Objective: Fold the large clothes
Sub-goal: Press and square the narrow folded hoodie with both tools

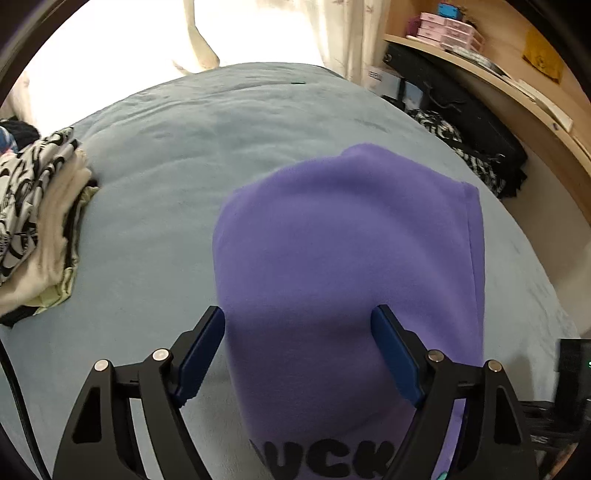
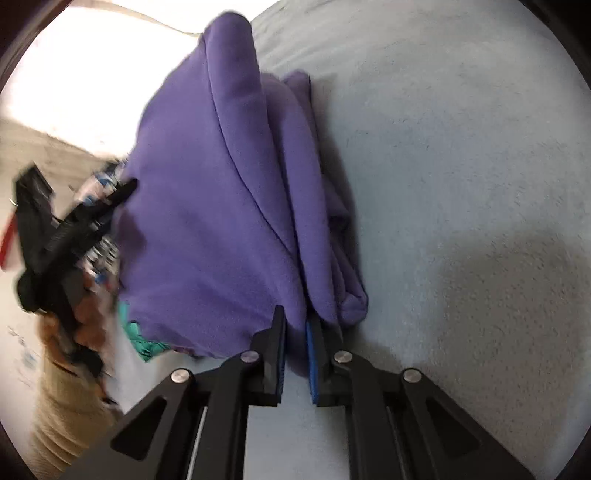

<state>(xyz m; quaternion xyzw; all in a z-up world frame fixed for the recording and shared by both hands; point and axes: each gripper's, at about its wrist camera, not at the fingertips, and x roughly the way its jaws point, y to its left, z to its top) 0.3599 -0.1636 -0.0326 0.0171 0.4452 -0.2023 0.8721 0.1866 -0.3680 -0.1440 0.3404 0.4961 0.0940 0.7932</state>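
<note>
A purple sweatshirt [image 1: 347, 251] with black lettering lies folded on the light blue bed cover [image 1: 177, 155]. My left gripper [image 1: 301, 325] is open, its two blue pads standing apart over the garment's near part, holding nothing. In the right wrist view the sweatshirt [image 2: 214, 192] is lifted in layered folds. My right gripper [image 2: 295, 325] is shut on an edge of the purple fabric. The left gripper [image 2: 74, 221] shows blurred at the left of that view, beside the garment.
A stack of folded clothes [image 1: 37, 218] sits on the bed's left side. A wooden shelf [image 1: 517, 85] with boxes and dark bags [image 1: 461, 122] stands at the right. A bright curtained window [image 1: 184, 33] is behind the bed.
</note>
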